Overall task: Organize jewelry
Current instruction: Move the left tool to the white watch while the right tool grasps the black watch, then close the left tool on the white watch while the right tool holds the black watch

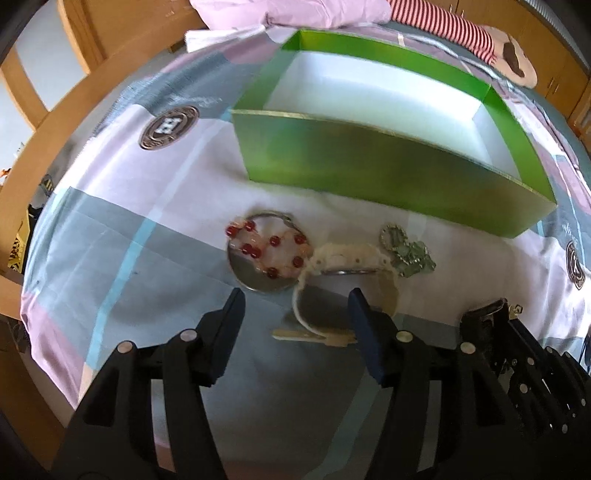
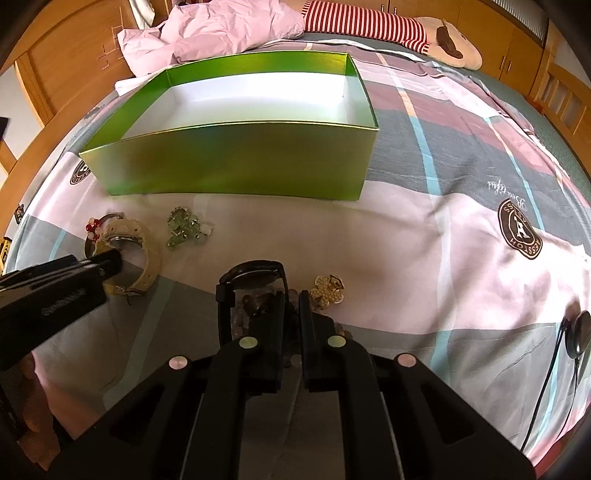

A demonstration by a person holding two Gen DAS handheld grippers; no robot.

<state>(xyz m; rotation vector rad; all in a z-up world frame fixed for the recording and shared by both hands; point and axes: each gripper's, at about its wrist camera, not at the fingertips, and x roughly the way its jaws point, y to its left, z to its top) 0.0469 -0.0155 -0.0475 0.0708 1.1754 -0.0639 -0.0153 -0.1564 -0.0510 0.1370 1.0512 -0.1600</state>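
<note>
An open green box with a white inside stands on the bedspread; it also shows in the right wrist view. In front of it lie a red-bead bracelet on a round mirror, a cream watch and a green brooch. My left gripper is open, its right finger at the cream watch's strap. My right gripper is shut on a black watch. A gold flower brooch lies just right of it. The cream watch and green brooch show at left.
A pink pillow and a striped plush toy lie behind the box. Wooden bed rails run along the left side. A black round object with a cable lies at the right edge.
</note>
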